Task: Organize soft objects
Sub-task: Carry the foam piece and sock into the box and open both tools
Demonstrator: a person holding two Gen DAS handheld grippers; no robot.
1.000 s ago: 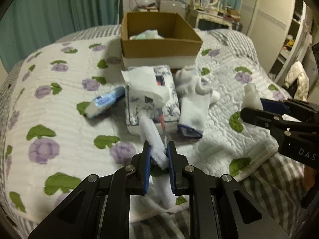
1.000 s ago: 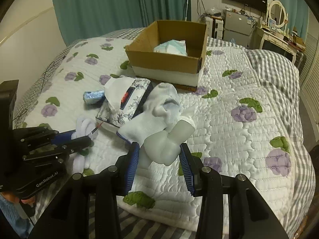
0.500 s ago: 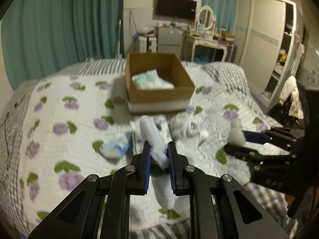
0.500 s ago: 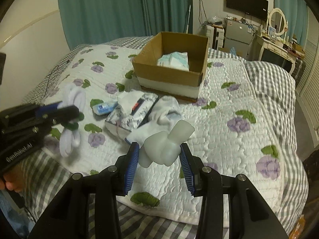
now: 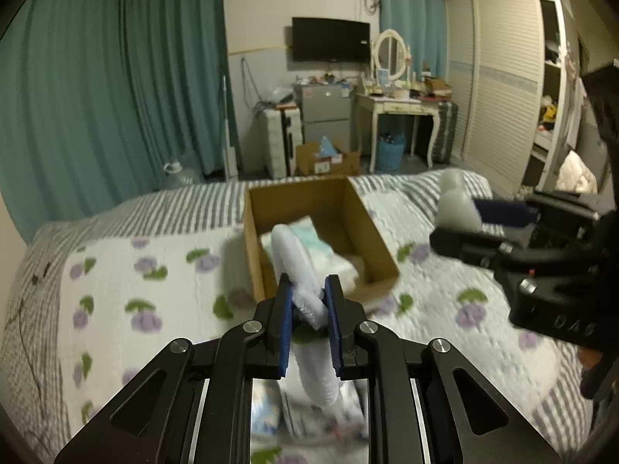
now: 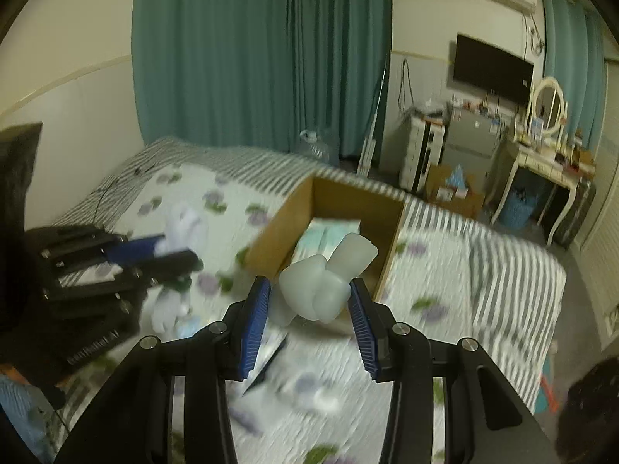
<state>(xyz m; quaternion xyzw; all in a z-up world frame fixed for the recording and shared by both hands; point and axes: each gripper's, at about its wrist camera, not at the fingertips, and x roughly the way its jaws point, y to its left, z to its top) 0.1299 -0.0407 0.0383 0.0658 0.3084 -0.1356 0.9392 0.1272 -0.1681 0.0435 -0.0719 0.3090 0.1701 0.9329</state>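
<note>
Left gripper (image 5: 308,297): closed on a long white plush piece (image 5: 294,255); the pads pinch it at mid-length.
Plush piece, long axis: roughly in line with the gripper fingers, one end standing up and forward toward the box, the other hanging below the jaws.
Right gripper (image 6: 308,301): closed on a pale translucent squeeze bottle (image 6: 327,278), held crosswise with its neck angled up and to the right.
Governing relation: the cardboard box (image 5: 309,197) lies ahead of and below both grippers, open side up, on the bed (image 5: 116,263). In the left wrist view the plush tip overlaps the box opening; in the right wrist view the bottle sits just before the near rim.
Nearer hand: judged about equal; cannot tell for certain.
Box contents: a pale green-and-white soft pack (image 5: 329,255) on the floor of the box; room remains beside it.
Left on the bed: blurred white items below the grippers; type not determinable.
Next move, judged: carry forward, lower over the opening, release.
</note>
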